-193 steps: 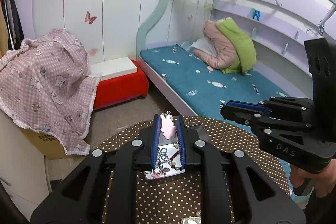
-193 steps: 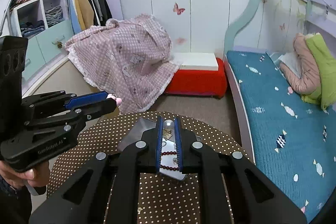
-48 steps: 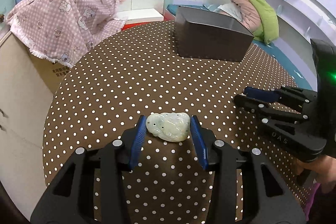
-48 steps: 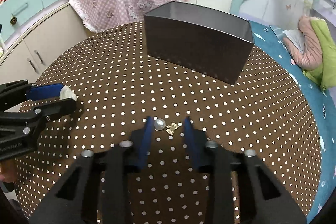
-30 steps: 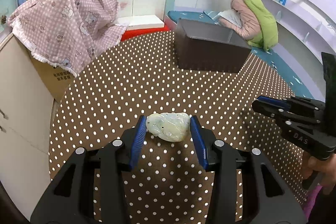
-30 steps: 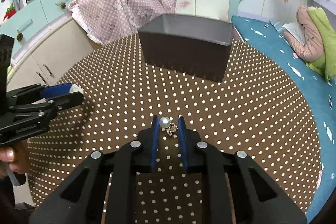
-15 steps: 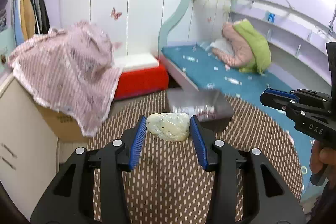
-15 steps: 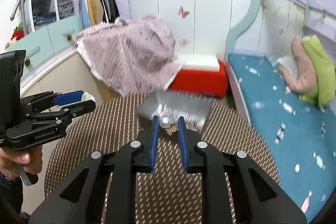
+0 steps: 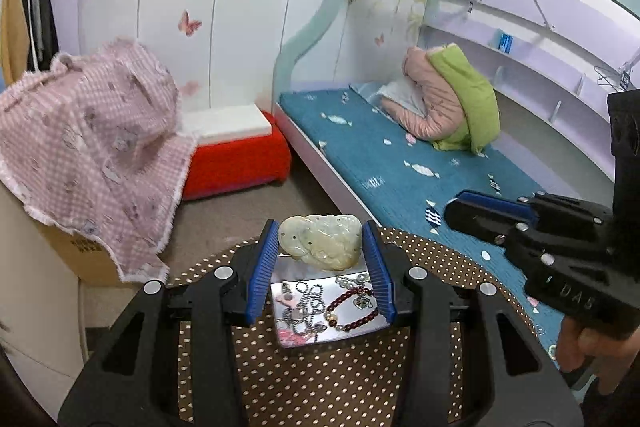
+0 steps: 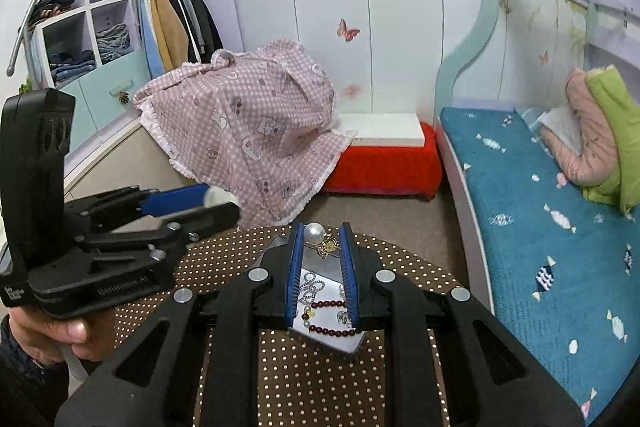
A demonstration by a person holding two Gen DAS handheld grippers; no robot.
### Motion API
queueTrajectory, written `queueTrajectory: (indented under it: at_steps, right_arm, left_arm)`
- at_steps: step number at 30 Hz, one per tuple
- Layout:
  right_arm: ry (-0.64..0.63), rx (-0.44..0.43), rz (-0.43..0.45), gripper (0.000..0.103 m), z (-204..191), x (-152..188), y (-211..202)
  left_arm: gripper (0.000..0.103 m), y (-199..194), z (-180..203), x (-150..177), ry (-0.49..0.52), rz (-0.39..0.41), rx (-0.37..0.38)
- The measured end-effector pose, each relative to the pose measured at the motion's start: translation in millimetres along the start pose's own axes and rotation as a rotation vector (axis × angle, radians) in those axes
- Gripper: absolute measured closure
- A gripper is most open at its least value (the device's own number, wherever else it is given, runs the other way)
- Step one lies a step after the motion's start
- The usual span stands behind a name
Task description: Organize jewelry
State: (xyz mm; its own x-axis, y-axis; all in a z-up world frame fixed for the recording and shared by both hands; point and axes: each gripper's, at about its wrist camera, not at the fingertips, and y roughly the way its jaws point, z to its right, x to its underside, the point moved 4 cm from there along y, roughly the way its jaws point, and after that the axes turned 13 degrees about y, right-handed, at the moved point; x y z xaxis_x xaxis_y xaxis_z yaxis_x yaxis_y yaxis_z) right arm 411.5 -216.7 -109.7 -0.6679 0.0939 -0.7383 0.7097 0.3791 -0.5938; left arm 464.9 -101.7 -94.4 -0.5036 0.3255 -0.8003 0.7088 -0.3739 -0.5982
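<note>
"DAS" stands on the right gripper [image 9: 456,213]; other lettering unreadable.

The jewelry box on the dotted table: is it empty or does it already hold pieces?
Not empty. The jewelry box holds a dark red bead bracelet and silver chains.

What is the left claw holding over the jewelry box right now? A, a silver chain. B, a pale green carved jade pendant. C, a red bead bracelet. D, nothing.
B: the left claw is clamped on the pale green carved jade pendant, above the open box.
</note>
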Motion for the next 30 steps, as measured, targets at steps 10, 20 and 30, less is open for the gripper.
queueTrajectory:
  at_steps: [10, 20, 30]
  right_arm:
    - [0.083, 0.000, -0.086, 0.084, 16.9, 4.2, 39.5]
    - [0.171, 0.006, -0.042, 0.011, 27.1, 0.2, 21.2]
    - [0.234, 0.012, 0.047, 0.008, 11.1, -5.3, -37.1]
  left_arm:
    - [0.059, 52.6, -4.2, 8.9, -0.014, -0.096, 0.014]
    - [0.009, 22.9, -28.0, 13.2, -0.053, -0.053, -0.090]
    - [0.005, -72.9, -26.6, 8.6, -0.040, 0.071, -0.236]
